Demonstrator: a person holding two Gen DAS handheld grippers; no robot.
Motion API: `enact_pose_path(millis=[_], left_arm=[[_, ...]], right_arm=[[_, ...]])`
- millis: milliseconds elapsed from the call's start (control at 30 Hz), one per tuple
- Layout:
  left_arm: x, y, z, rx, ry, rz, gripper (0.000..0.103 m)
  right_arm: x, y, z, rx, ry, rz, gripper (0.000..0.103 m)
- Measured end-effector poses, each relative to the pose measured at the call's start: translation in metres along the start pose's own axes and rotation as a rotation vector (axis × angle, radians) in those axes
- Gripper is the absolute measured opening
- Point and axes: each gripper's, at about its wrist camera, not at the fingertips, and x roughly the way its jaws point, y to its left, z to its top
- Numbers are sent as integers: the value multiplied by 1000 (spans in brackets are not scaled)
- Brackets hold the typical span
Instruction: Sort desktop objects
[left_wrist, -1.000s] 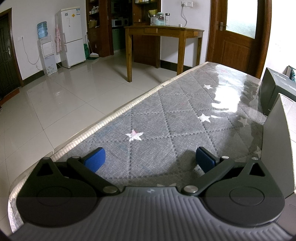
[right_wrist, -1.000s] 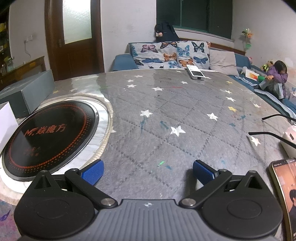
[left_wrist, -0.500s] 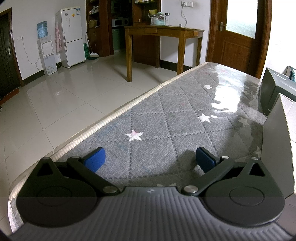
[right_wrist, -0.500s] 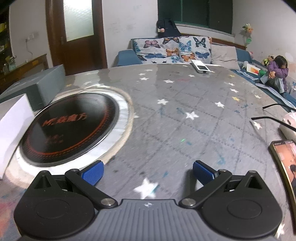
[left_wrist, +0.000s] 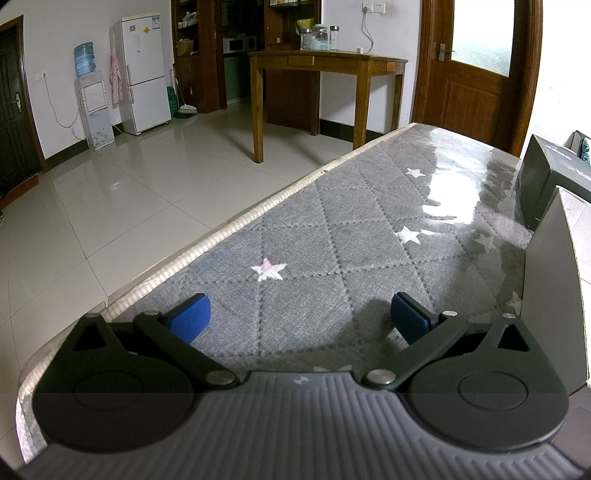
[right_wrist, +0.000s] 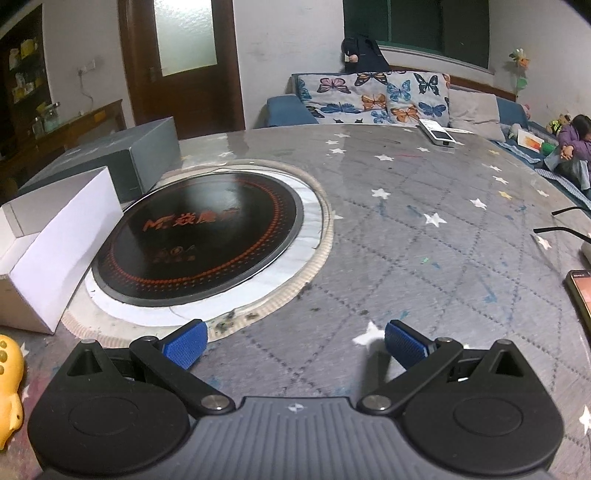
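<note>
- Now my right gripper (right_wrist: 293, 341) hovers wide, empty, beside the round cooktop (right_wrist: 199, 242).
- Yellow toy (right_wrist: 9, 387) lies left of that cooktop, near the white box (right_wrist: 62, 243): I should swing left and approach low.
- My left gripper (left_wrist: 297, 317), also wide, idles.

Two boxes stand at the left of the table: one white box (right_wrist: 62, 251) nearer, open at the top, and one dark grey box (right_wrist: 122, 162) farther back. One round black cooktop (right_wrist: 199, 236) sits in the middle. One yellow toy (right_wrist: 9, 384) lies at the near left. One phone (right_wrist: 581, 291) lies at the near right edge, one white remote (right_wrist: 436, 133) at the far right.
</note>
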Motion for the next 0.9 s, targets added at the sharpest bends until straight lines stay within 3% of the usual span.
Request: enact_pose_path(millis=[900], left_arm=[[-6, 0, -12, 55, 5, -61, 103]], right_arm=[[1, 24, -4, -44, -2, -26, 103]])
